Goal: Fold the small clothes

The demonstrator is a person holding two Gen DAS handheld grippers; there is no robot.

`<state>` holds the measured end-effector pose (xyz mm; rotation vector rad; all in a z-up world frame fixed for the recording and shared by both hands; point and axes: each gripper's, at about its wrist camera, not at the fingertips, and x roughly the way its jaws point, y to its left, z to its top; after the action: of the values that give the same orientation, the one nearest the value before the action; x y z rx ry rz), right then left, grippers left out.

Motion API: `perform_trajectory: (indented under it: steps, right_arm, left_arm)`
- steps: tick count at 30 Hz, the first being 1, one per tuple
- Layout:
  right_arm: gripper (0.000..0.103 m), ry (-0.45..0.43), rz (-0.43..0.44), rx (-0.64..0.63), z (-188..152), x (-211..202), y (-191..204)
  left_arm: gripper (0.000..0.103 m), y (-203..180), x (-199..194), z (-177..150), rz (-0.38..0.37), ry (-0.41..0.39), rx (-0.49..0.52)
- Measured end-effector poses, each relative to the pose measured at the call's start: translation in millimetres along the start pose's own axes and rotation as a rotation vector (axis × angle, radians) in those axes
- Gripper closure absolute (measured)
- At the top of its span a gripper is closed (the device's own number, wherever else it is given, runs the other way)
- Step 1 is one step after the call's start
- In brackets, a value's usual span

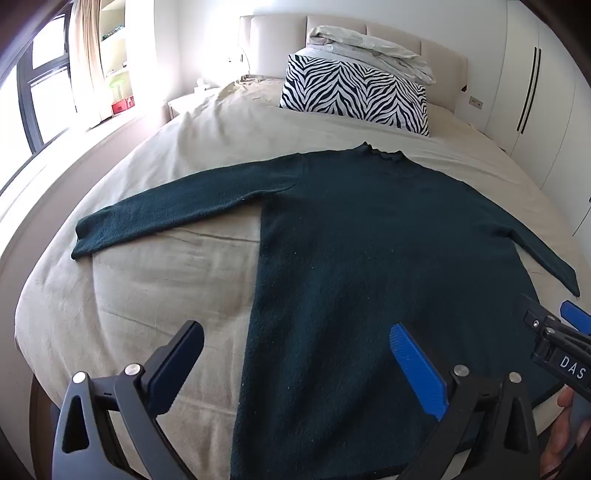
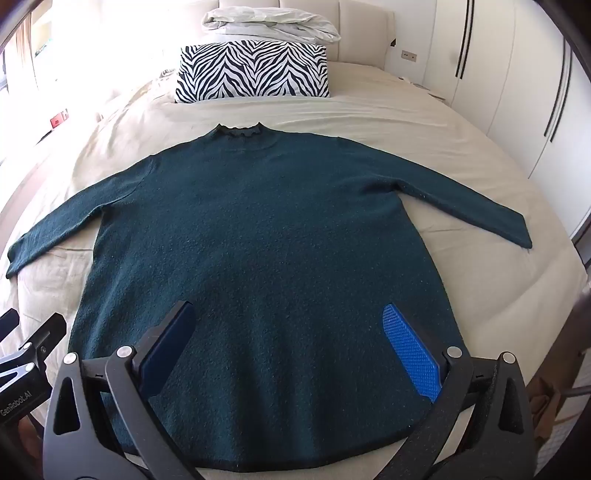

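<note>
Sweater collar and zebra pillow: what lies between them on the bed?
Nothing: only bare beige bedsheet lies between the sweater collar and the zebra pillow, as the right wrist view shows.

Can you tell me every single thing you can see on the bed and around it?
sweater: one, dark green, flat on the bed, sleeves spread
bedsheet: one, beige, under the sweater
pillow: one, zebra stripes, near the headboard
folded bedding: one pile, white, behind the pillow
headboard: one, cream, far end
wardrobe: white, right side
window: left side
left tool: open, above the hem
right tool: open, above the hem
</note>
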<state>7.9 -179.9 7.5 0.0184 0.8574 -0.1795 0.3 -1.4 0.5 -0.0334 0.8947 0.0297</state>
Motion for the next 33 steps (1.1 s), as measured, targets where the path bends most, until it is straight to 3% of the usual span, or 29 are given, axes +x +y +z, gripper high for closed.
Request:
perform_trajectory:
  steps: [33]
  right_arm:
    - [0.0, 0.019, 0.004, -0.031, -8, -1, 4]
  left_arm:
    - [0.0, 10, 0, -9, 0.006, 0.0, -0.014]
